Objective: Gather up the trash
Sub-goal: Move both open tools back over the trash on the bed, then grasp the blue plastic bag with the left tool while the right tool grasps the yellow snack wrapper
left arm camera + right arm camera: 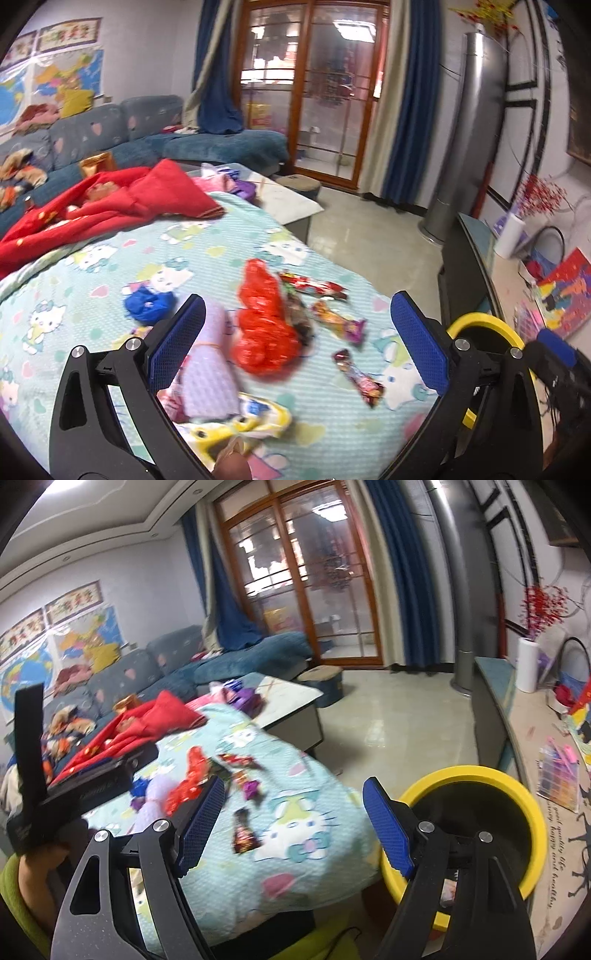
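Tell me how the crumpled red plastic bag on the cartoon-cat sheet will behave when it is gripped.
The crumpled red plastic bag looks thin and glossy, so it will probably be floppy and squash between the jaws. It likely weighs little for its bulk. Its shiny film may slip, and it is unlikely to roll on the soft light-blue cartoon-cat sheet.

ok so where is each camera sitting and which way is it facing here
Left wrist: rides the left tool, looking forward and down over the cartoon-print blanket at the red plastic bag and wrappers; its own open blue pads frame the view.
Right wrist: rides the right tool, facing blanket edge and yellow bin; open pads show, plus the left tool's body and the hand holding it.
Shared: blanket, red bag, wrappers, bin, sofa, glass doors.
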The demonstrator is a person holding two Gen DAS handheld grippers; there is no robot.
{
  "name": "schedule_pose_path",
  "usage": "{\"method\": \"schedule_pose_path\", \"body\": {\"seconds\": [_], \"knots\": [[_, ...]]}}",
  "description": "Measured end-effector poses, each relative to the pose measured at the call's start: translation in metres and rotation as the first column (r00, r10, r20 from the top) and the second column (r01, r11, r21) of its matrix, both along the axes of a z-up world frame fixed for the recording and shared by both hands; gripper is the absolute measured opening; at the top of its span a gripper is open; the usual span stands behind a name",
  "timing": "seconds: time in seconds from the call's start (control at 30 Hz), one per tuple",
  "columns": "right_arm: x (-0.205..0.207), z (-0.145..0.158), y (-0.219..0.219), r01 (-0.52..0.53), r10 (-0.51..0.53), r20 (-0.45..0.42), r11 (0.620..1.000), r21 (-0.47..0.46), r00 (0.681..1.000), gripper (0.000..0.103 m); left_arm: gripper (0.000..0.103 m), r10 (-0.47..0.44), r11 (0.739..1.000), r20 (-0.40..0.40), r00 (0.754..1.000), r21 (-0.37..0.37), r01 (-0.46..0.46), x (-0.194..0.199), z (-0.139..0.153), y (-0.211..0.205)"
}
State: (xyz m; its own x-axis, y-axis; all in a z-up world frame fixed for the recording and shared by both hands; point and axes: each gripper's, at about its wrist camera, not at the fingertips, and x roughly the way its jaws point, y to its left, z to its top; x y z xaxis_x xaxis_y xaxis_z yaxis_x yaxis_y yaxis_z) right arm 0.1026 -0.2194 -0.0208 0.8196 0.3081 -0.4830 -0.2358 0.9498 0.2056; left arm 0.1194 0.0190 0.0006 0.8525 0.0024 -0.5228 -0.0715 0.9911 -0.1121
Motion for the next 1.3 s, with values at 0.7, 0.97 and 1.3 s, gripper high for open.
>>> {"method": "schedule_pose_path", "body": {"seconds": [0.7,0.97,1.3], "knots": [[0.013,-0.022,0.112,-0.234,0.231,-0.118,0.972,-0.012,0.966,0.075,0.092,0.223,0.972,-0.039,0.974,-0.062,-0.225,0.005,-0.015,0.112],[0.022,-0.044,0.136,-0.279,0.274,-0.211,0.96,0.004,0.938,0.075,0.092,0.26,0.96,-0.086,0.962,-0.087,-0.267,0.013,-0.032,0.142],[0.033,-0.068,0.153,-0.305,0.3,-0.292,0.952,0.028,0.908,0.072,0.092,0.26,0.956,-0.157,0.953,-0.099,-0.277,0.031,-0.06,0.167]]}}
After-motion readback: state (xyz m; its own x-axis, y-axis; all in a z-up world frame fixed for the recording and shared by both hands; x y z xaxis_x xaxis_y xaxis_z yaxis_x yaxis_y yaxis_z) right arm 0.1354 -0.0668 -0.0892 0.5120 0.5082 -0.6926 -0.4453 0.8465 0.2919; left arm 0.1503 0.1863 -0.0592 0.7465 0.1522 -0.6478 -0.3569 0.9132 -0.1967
